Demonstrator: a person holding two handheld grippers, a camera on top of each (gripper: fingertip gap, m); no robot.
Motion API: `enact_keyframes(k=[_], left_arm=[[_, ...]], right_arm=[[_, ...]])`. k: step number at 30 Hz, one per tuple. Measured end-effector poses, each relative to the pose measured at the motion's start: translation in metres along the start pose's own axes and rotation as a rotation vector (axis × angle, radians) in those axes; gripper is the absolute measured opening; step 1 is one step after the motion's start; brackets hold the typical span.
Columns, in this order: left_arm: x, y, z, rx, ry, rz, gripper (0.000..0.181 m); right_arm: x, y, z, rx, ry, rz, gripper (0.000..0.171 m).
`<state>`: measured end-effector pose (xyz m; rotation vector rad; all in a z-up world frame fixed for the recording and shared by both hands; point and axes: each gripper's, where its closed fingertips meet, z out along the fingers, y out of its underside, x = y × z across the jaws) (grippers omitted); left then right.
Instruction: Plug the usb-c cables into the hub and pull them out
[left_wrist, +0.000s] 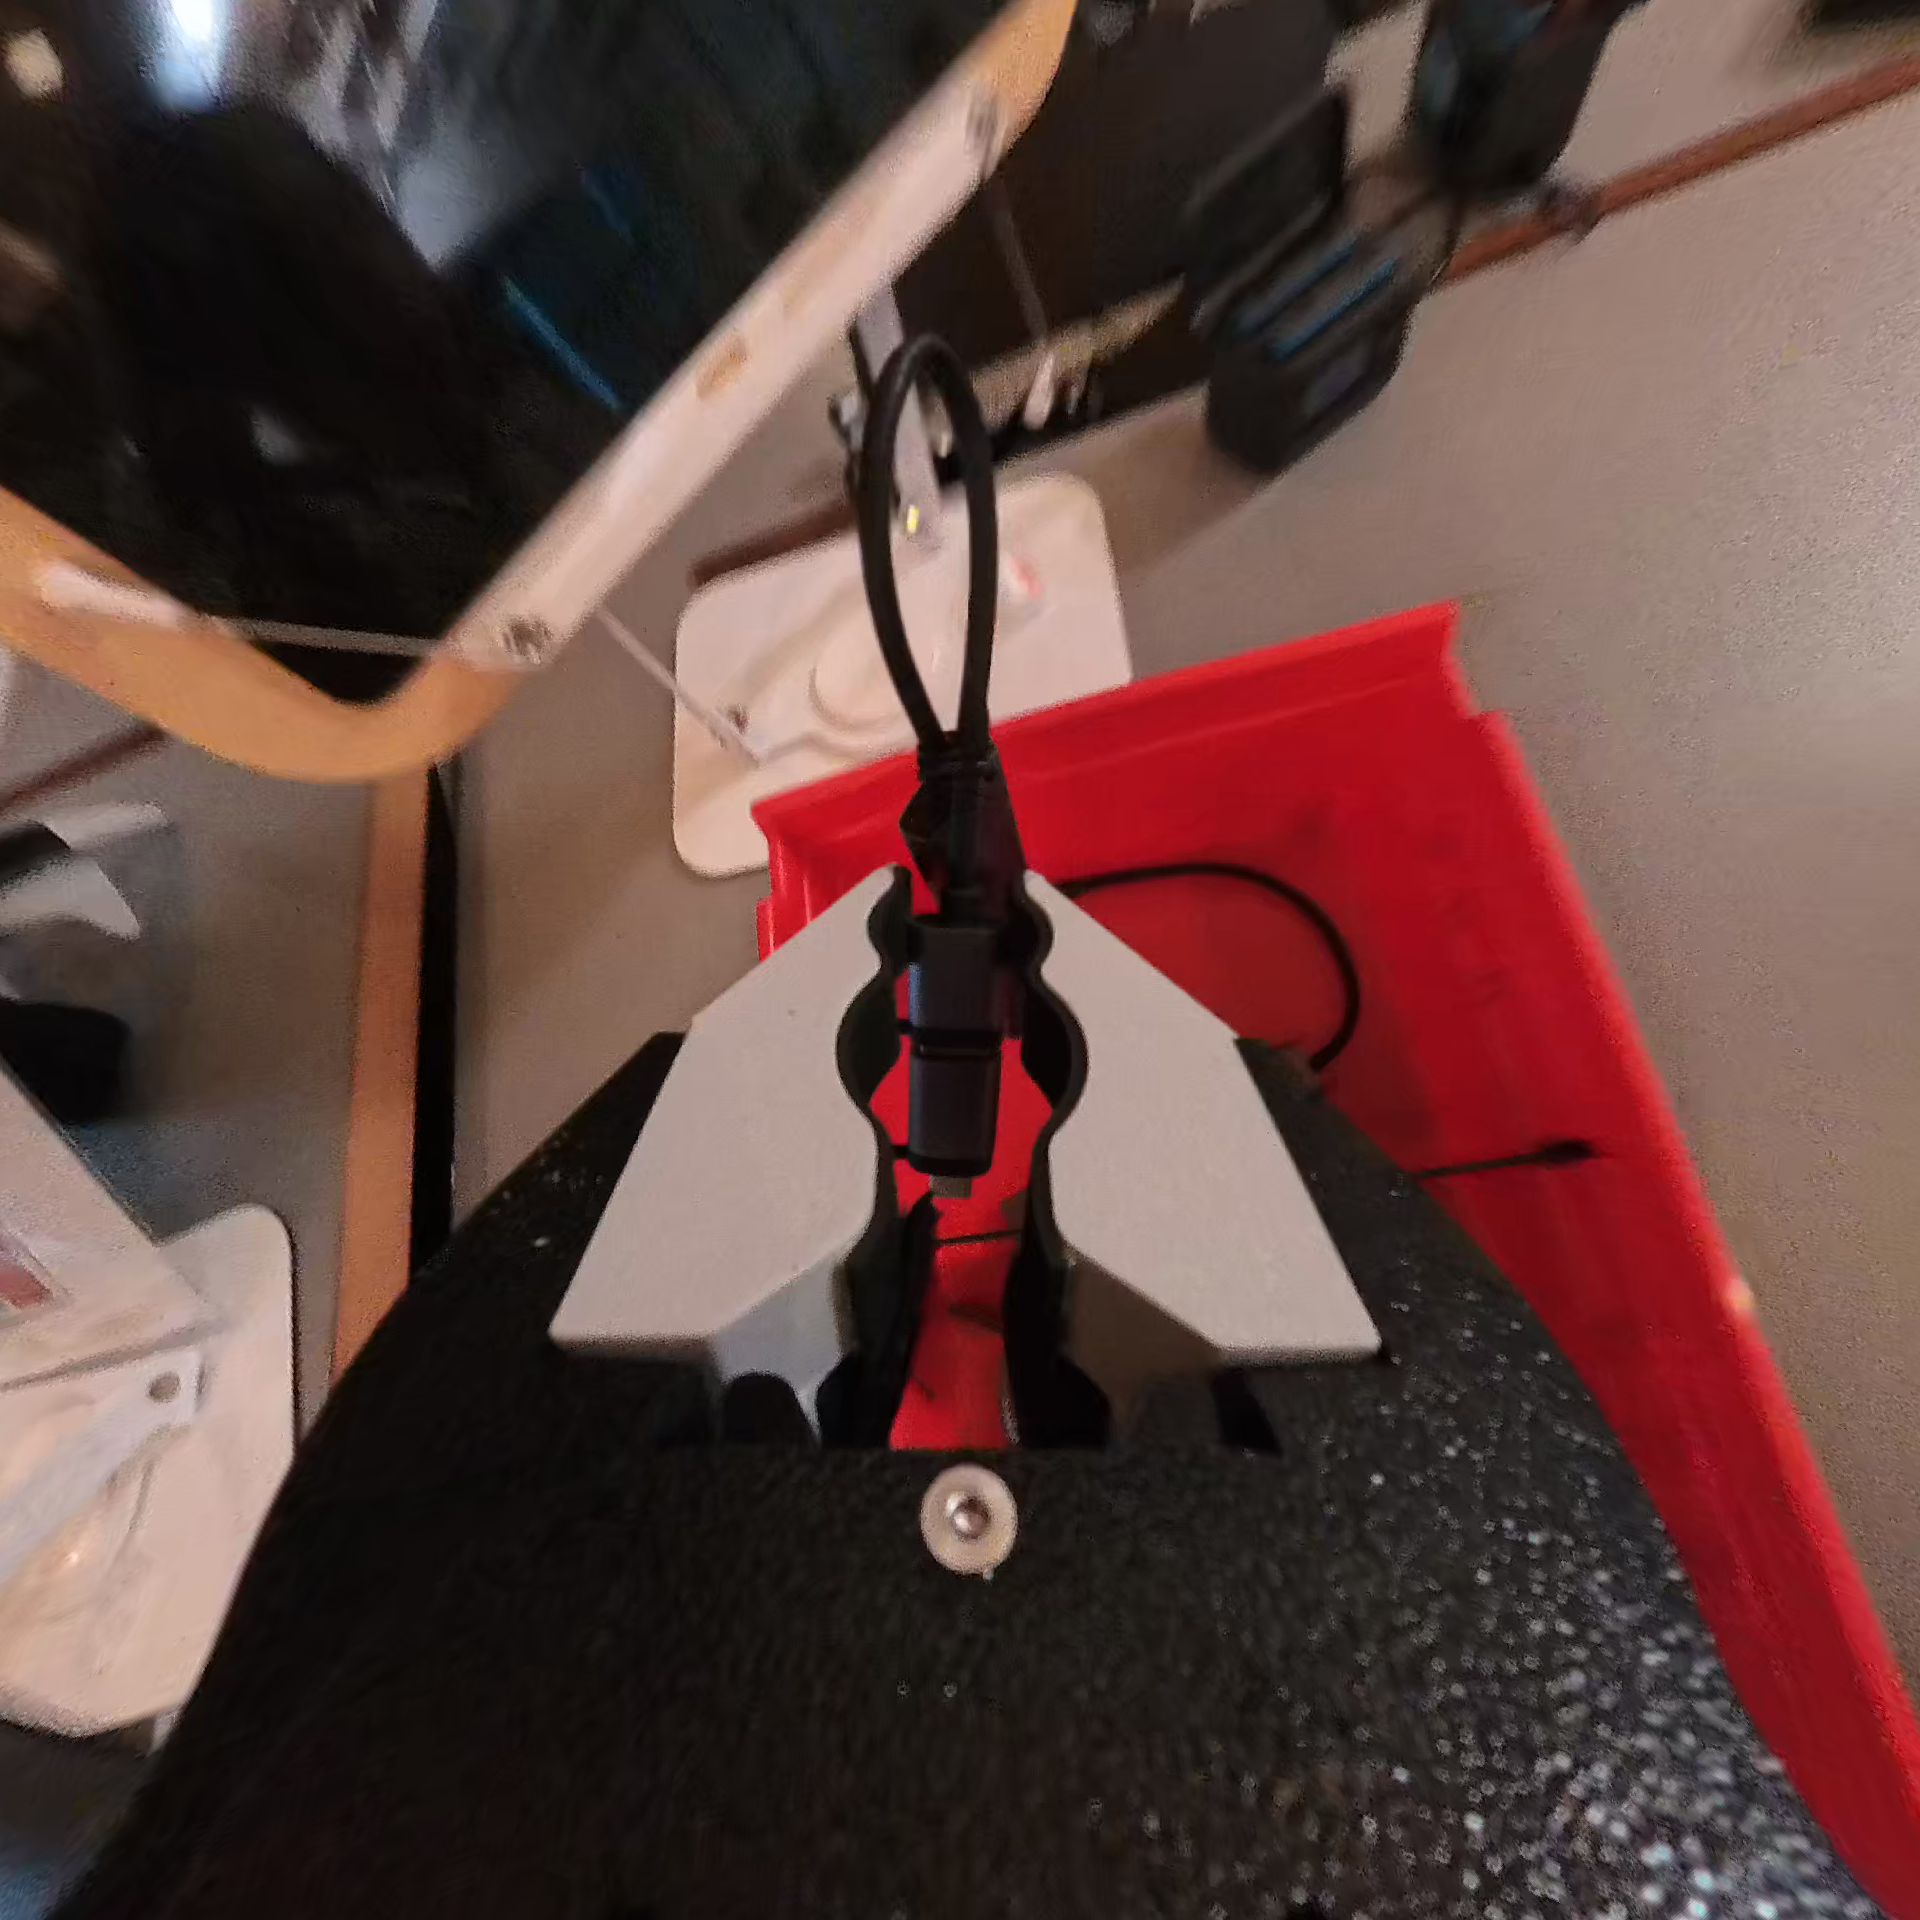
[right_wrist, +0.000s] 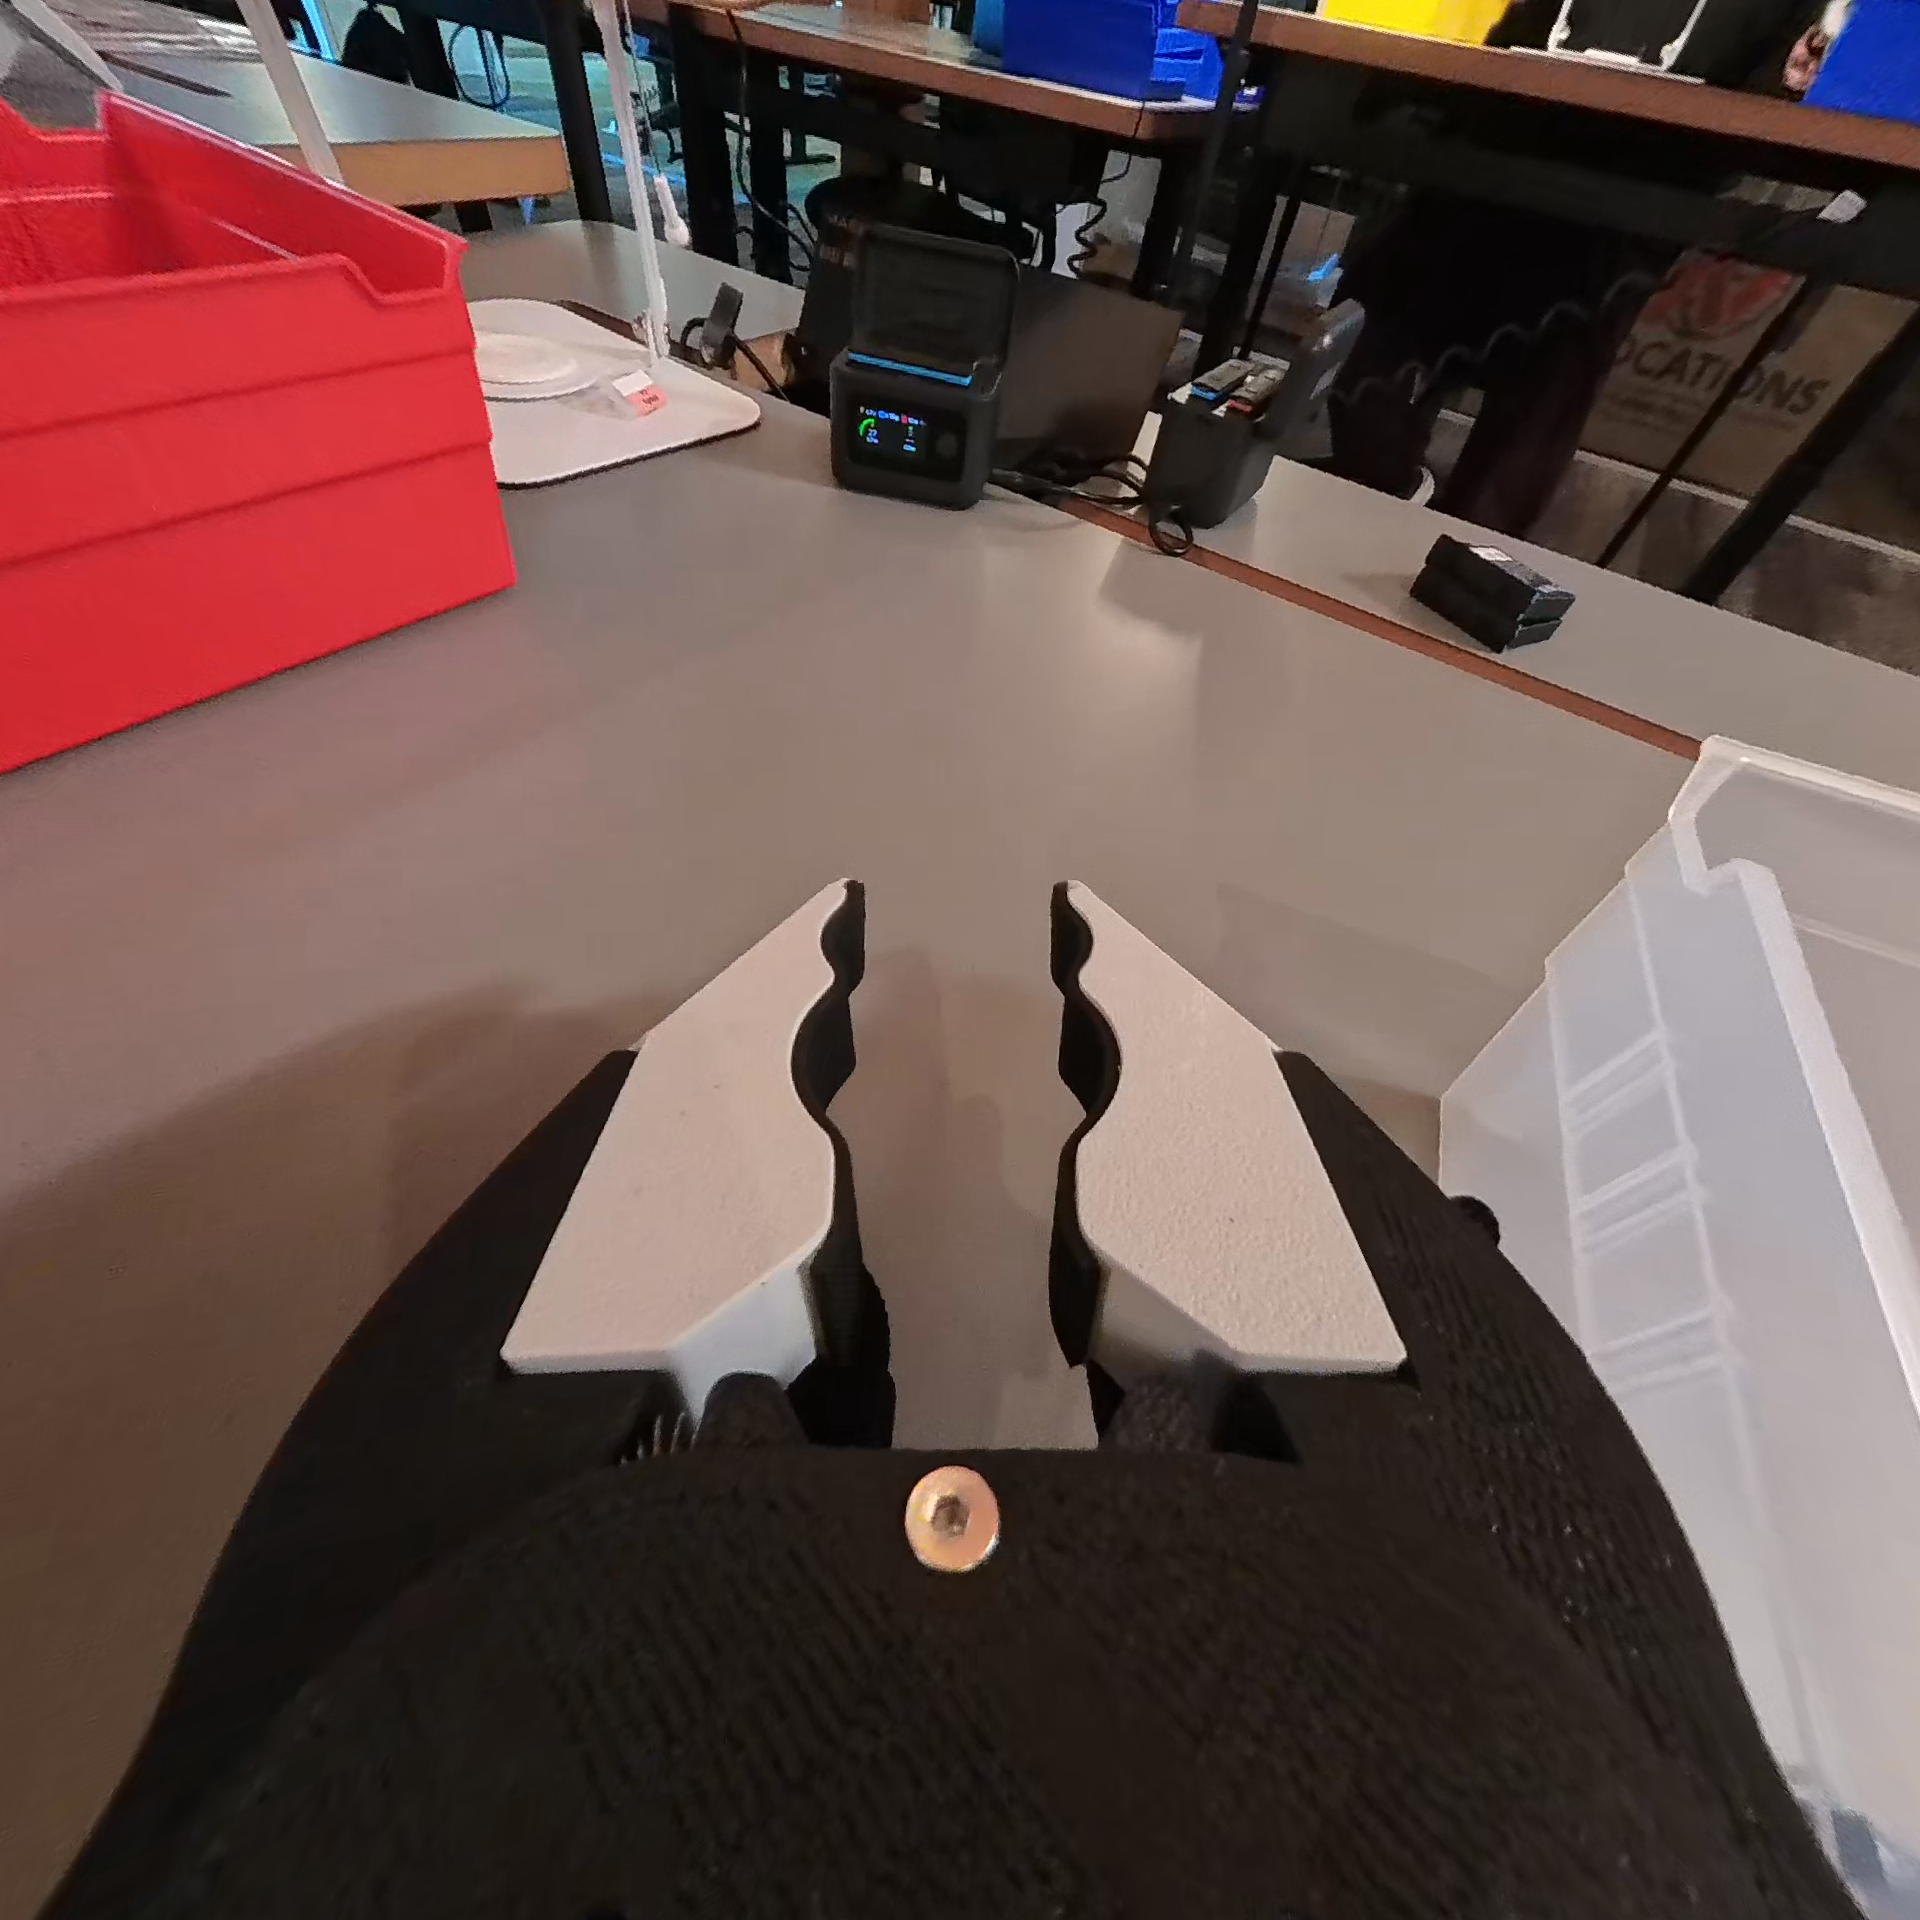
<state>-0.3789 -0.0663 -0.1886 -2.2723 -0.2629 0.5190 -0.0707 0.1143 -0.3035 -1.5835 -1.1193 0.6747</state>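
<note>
Fingers of the left gripper (left_wrist: 961, 914) close around the dark plug housing of a short black usb-c cable (left_wrist: 951, 1049), its looped cord rising past the tips, above the red plastic bin (left_wrist: 1455, 883) that holds another thin black cord. The right gripper (right_wrist: 954, 904) hovers over the grey table (right_wrist: 727, 675), parted and empty, between the red bin (right_wrist: 239, 499) and a clear plastic bin (right_wrist: 1714, 1143).

My work surface (right_wrist: 727, 665) is grey and matte. Directly on it: a red bin (right_wrist: 239, 499) at left, a white mat (right_wrist: 623, 426) behind the bin, a clear bin (right_wrist: 1704, 1195) at right, and two dark chargers (right_wrist: 914, 416) at the far edge.
</note>
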Motion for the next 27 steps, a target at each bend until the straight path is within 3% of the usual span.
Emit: enact_keyframes(k=[1,6,11,14,19,22,27], left_arm=[[0.008,-0.013,-0.014,0.066,0.009,0.017,0.016],[0.095,-0.078,-0.088,0.429,0.242,0.063,0.015],[0.182,-0.094,-0.13,0.623,0.511,0.045,0.015],[0.216,-0.087,-0.132,0.671,0.584,0.041,0.015],[0.269,-0.061,-0.116,0.662,0.694,0.105,0.015],[0.299,-0.04,-0.097,0.584,0.759,0.177,0.015],[0.328,-0.022,-0.085,0.542,0.84,0.234,0.015]], right_arm=[[0.0,-0.001,0.0,0.002,-0.003,-0.001,0.034],[0.004,-0.004,-0.003,0.013,-0.016,-0.038,0.034],[0.015,-0.005,-0.009,0.033,-0.061,-0.102,0.034],[0.013,-0.007,-0.017,0.06,-0.135,-0.177,0.038],[-0.051,-0.04,-0.072,0.364,-0.568,-0.255,0.043],[-0.07,-0.054,-0.091,0.466,-0.661,-0.228,0.044],[-0.084,-0.046,-0.089,0.419,-0.711,-0.238,0.043]])
